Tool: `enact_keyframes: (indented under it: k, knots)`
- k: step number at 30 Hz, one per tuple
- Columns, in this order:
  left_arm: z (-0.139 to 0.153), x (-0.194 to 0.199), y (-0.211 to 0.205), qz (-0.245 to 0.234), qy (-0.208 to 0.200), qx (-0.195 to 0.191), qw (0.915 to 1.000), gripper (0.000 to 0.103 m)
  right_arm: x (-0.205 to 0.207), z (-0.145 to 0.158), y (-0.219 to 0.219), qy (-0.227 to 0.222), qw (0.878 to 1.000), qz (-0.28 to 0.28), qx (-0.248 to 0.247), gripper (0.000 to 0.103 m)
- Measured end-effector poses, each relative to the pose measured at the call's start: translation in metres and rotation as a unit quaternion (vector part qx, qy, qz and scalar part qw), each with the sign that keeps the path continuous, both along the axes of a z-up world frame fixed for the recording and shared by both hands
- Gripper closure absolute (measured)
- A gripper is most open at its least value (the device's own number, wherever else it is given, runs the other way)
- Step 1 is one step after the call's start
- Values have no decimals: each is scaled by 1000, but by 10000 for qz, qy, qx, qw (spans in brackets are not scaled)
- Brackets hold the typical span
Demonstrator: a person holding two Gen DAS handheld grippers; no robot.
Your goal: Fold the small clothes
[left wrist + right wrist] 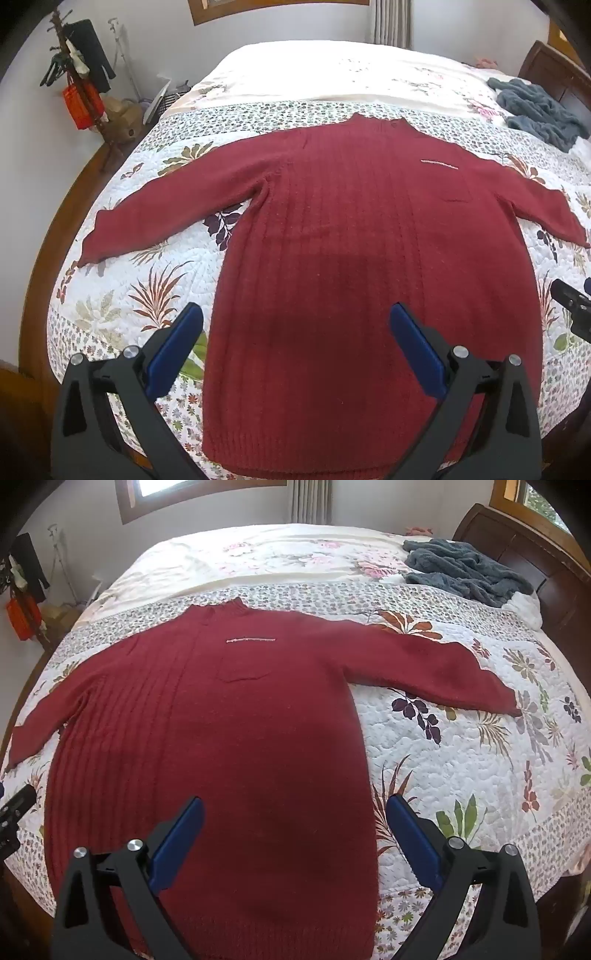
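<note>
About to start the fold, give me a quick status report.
Left gripper open, right gripper open, both empty. Red sweater flat on quilt, sleeves spread. Grey garment near headboard, clear of it.

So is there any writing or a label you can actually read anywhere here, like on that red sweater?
None can be read.
Sweater: a pale stitched strip above the chest pocket may be lettering, but it is too small and blurred to read in either view.
Red bag on the coat stand: no legible print.
Quilt: leaf and flower pattern only, no words.
</note>
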State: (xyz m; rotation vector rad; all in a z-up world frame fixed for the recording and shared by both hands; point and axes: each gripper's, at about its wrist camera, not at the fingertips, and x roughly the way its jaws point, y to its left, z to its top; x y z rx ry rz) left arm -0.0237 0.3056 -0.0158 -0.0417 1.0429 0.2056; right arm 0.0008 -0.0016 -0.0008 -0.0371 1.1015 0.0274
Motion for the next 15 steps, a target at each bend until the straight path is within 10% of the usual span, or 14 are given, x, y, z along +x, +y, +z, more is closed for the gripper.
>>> enact_keyframes:
  k: [15]
  knots:
    - [2, 2, 0, 2, -109, 91, 9999, 3, -1, 1, 2, -75, 10000, -15, -29, 4]
